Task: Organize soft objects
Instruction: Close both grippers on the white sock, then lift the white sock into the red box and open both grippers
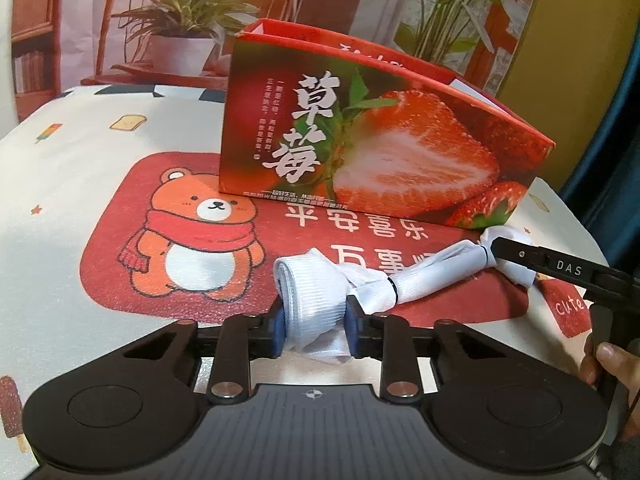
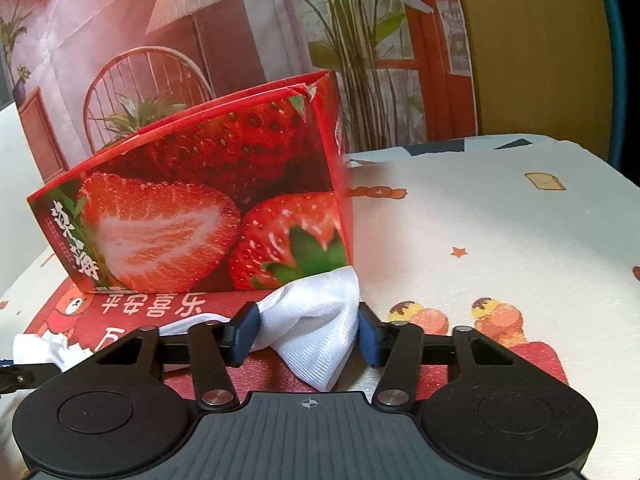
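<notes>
Step in hand: both tools are taking hold of one long white cloth strip, tied off in two places with dark bands, apparently to lift it into the strawberry box.
Where the strip is lying: it is stretching along the foot of the strawberry box's front wall, on the red bear mat, its right end touching the box's lower right corner.
Left tool: it is clenching the folded left end, blue pads pressing into both sides.
Right tool: it is straddling the flared right end; the left pad is touching cloth, the right pad seems to be standing just off it, so I'm judging this grip unfinished.
Doing it well: I would finish that grip, raise both ends together and keep the strip taut so the middle is not sagging.
Edges: the box's top rim is standing above both tools; the strip must be clearing it.
Open room: the surface to the right of the box is lying free; behind the box a printed backdrop is closing things in.
</notes>
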### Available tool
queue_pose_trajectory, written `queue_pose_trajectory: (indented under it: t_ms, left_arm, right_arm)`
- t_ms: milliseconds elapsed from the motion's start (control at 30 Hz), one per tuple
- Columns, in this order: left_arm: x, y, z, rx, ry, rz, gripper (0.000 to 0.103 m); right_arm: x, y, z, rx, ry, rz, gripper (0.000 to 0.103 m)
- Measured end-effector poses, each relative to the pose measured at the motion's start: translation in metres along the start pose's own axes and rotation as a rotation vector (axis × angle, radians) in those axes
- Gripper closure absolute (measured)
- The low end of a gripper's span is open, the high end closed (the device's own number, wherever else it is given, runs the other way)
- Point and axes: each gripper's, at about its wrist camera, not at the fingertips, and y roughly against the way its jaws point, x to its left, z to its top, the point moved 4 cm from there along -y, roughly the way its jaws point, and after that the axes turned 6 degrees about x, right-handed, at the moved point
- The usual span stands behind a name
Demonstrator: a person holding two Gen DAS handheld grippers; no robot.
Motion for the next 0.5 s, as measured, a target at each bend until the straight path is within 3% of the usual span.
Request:
queue_pose_trajectory:
  t_ms: [200, 500]
  left_arm:
    - [0.0004, -0.0024, -0.0005, 0.004, -0.003, 0.003, 0.076]
    - [-0.0016, 0.0029, 0.0027, -0.003, -0.009, 0.001, 0.083]
  right_arm:
    - [0.0027, 0.0006, -0.0003, 0.0, 0.016, 0.034, 0.075]
    - [0.0105, 0.0053, -0.0014, -0.008, 0.059, 0.039, 0.086]
